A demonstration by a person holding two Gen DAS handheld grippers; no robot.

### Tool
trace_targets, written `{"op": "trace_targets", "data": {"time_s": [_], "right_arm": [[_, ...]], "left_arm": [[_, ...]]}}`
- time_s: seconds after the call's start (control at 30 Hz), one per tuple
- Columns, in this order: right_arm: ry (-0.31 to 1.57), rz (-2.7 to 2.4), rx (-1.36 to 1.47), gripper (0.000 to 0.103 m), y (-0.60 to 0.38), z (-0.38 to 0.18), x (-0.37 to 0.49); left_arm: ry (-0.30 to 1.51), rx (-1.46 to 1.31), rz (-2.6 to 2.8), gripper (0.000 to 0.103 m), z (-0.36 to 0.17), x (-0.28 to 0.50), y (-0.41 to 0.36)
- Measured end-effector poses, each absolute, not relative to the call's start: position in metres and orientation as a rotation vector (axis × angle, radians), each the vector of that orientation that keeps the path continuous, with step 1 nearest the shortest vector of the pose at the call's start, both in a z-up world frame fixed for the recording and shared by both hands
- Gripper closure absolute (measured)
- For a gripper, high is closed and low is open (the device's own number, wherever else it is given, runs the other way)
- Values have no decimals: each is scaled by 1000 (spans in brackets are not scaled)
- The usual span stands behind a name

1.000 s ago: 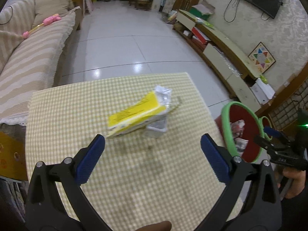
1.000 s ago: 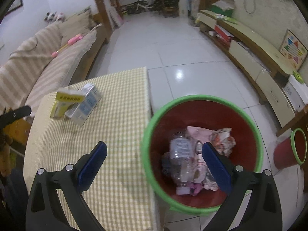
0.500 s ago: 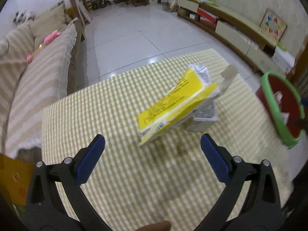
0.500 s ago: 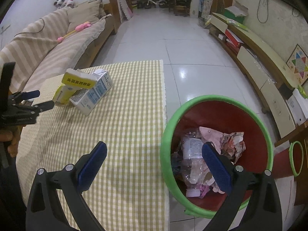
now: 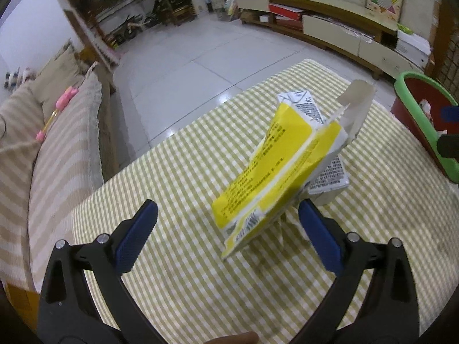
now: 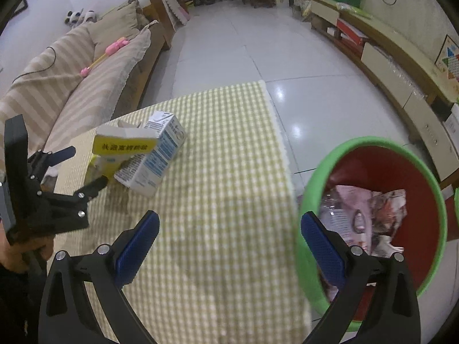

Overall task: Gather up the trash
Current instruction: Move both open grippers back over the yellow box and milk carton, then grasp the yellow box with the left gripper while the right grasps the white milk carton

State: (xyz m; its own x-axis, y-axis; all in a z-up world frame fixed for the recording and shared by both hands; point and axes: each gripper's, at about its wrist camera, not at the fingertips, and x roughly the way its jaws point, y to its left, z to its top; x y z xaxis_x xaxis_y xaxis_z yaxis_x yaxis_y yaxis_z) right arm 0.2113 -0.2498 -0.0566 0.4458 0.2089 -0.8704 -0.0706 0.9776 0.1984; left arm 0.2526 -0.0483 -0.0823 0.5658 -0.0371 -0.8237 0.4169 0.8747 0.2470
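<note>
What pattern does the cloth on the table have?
The tablecloth has a small yellow-green and white check, seen most sharply in the left wrist view.

The left gripper (image 5: 228,233) is showing black frame arms, blue textured pads (image 5: 136,239) and silver screws at the joints. The right gripper (image 6: 229,246) is wearing the same black frame, blue cross-hatched pads (image 6: 322,253) and silver screws. A dark sleeve is covering the person's left arm.
</note>
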Motion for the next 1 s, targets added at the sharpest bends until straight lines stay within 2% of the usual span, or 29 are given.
{"op": "trace_targets", "data": {"time_s": [0.1, 0.17, 0.23, 0.27, 0.3, 0.33, 0.43, 0.6, 1.0], "right_arm": [[1102, 172, 150, 7, -245, -59, 217], [1104, 170, 175, 7, -243, -61, 222], [1105, 167, 190, 7, -240, -61, 227], [1106, 168, 195, 7, -238, -61, 229], [1106, 169, 199, 7, -236, -60, 231], [1104, 172, 202, 7, -234, -60, 233], [1099, 183, 198, 7, -224, -57, 240], [1102, 205, 195, 7, -203, -57, 254], [1138, 203, 107, 7, -135, -75, 287]], "left_arm": [[922, 477, -307, 9, -85, 256, -54], [923, 475, -334, 16, -87, 260, -57], [944, 461, -351, 37, -90, 265, -56], [961, 445, -360, 42, -92, 268, -55], [974, 429, -363, 53, -94, 270, -53], [988, 412, -362, 58, -96, 272, -50], [995, 349, -340, 65, -96, 274, -40], [1029, 199, -320, 72, -93, 273, -14], [1049, 22, -234, 72, -79, 241, 29]]}}
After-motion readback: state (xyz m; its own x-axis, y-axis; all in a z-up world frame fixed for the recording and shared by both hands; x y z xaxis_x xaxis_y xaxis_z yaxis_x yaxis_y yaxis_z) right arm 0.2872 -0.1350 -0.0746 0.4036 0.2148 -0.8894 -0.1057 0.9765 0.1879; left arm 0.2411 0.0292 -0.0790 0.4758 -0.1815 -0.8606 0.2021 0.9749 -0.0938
